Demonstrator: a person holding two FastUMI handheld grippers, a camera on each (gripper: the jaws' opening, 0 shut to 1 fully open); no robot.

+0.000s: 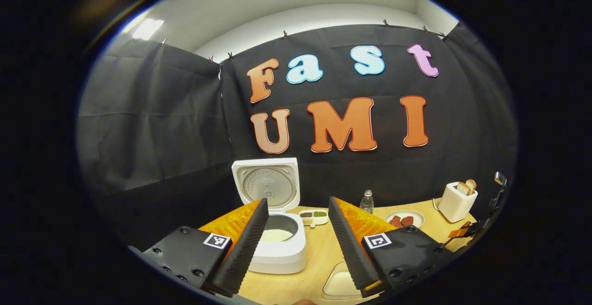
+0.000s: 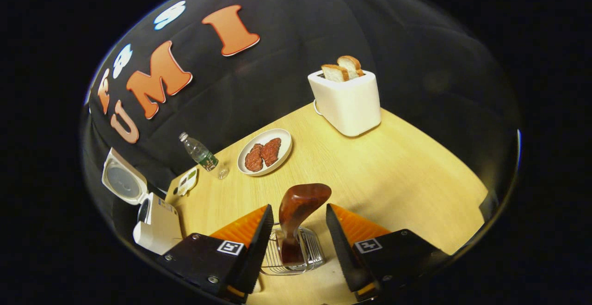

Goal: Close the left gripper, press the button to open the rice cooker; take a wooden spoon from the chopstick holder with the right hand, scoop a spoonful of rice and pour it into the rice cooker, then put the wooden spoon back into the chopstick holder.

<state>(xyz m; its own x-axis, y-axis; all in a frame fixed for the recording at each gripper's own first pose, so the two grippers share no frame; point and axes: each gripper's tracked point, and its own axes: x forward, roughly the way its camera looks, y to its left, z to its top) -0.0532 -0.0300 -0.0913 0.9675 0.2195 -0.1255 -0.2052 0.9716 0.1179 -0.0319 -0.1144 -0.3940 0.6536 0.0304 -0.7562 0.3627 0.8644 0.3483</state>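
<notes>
The white rice cooker [image 1: 282,254] stands open with its lid [image 1: 267,186] raised, and pale rice lies in its pot. My left gripper [image 1: 298,202] is open and hovers in front of the cooker, touching nothing. A white container [image 1: 341,283] with pale contents lies below it on the table. In the right gripper view the dark wooden spoon [image 2: 301,205] stands upright in the wire chopstick holder [image 2: 311,253]. My right gripper [image 2: 299,209] is open, one finger on each side of the spoon, with a gap on both sides. The cooker [image 2: 155,224] is at the far left there.
On the wooden table [image 2: 393,175] stand a white toaster [image 2: 348,100] with bread slices, a plate of brown meat [image 2: 264,151], a water bottle [image 2: 200,153] and a small divided dish [image 1: 313,217]. Black cloth walls close off the back.
</notes>
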